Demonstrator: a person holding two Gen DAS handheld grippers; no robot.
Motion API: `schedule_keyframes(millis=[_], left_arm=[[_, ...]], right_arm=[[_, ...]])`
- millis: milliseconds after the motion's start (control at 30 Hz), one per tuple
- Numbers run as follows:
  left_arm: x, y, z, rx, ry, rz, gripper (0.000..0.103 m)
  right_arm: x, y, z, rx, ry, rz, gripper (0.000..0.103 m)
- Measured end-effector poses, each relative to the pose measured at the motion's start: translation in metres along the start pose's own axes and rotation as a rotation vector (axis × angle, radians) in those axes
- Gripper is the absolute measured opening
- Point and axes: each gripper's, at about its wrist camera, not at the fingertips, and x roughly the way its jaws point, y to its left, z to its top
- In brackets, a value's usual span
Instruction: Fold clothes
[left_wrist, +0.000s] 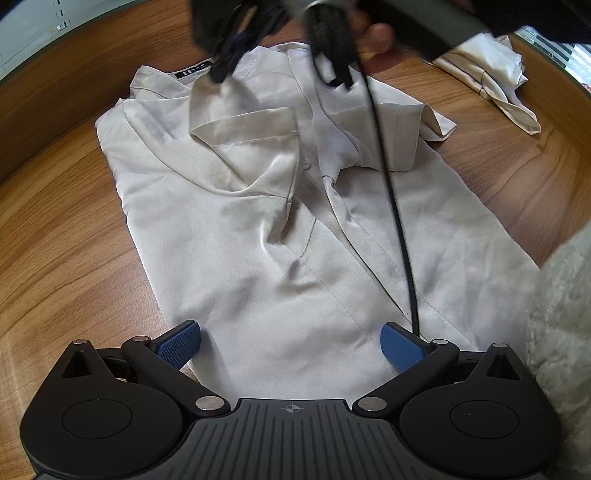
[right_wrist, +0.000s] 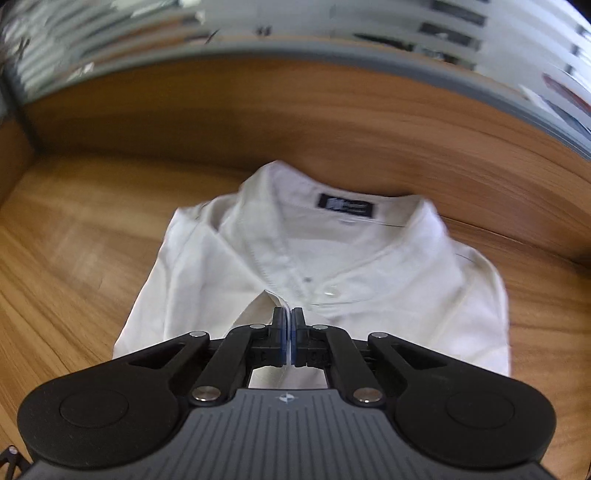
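Observation:
A white short-sleeved shirt (left_wrist: 258, 229) lies flat on the wooden table (left_wrist: 55, 240), with its collar and dark label (left_wrist: 195, 72) at the far end. Its left sleeve is folded in over the chest. My left gripper (left_wrist: 290, 332) is open, its blue pads on either side of the shirt's near hem, with nothing pressed between them. In the right wrist view my right gripper (right_wrist: 289, 314) is shut on a fold of the shirt (right_wrist: 369, 266) just below the collar. The left wrist view shows the right gripper (left_wrist: 225, 70) blurred, pinching cloth near the collar.
A second pale garment (left_wrist: 491, 74) lies crumpled at the far right of the table. A fluffy off-white sleeve (left_wrist: 561, 314) fills the right edge. A black cable (left_wrist: 395, 206) hangs across the shirt. A hand (left_wrist: 376, 40) holds the right gripper. The table's far edge (right_wrist: 332, 61) meets a window.

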Motion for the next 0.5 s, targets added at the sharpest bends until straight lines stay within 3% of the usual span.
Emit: schedule_keyframes(millis=[333, 500], left_arm=[[-0.001, 0.000, 0.001, 0.000, 0.002, 0.000, 0.103], [-0.001, -0.001, 0.000, -0.003, 0.004, 0.002, 0.103]], right_arm=[[-0.033, -0.058, -0.058, 0.117, 0.044, -0.086, 0.004], [-0.049, -0.055, -0.070, 0.110, 0.035, -0.068, 0.007]])
